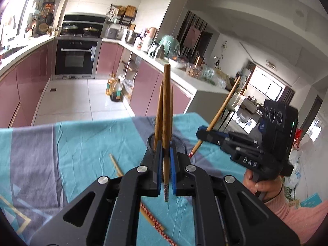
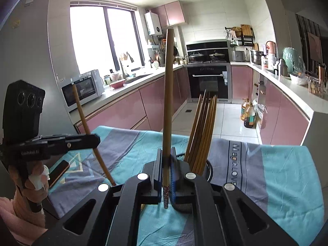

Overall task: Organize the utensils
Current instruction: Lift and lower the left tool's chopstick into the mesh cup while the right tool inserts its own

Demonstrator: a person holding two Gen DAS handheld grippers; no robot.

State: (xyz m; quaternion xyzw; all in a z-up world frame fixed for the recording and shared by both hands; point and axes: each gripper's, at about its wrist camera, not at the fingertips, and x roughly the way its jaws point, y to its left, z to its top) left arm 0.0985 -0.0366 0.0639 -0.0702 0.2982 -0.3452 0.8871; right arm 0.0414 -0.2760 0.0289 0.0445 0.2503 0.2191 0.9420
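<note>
My left gripper [image 1: 166, 153] is shut on a brown wooden chopstick [image 1: 166, 102] that stands almost upright, patterned end down. From the right wrist view, this gripper [image 2: 96, 138] and its chopstick [image 2: 82, 112] hang over the left of the table. My right gripper [image 2: 167, 153] is shut on another upright chopstick [image 2: 168, 92]; in the left wrist view this gripper [image 1: 202, 134] holds its chopstick [image 1: 223, 102] slanted. A black mesh holder [image 2: 209, 165] just behind both grippers contains several chopsticks [image 2: 205, 129]. Two loose chopsticks [image 1: 115, 165] [image 1: 155, 223] lie on the cloth.
The table wears a teal and grey cloth [image 1: 82, 143]. A dark phone-like slab [image 2: 59, 172] lies at its left side. Beyond the table's far edge is a kitchen floor with oil bottles [image 2: 248, 114], pink cabinets and an oven [image 2: 207, 82].
</note>
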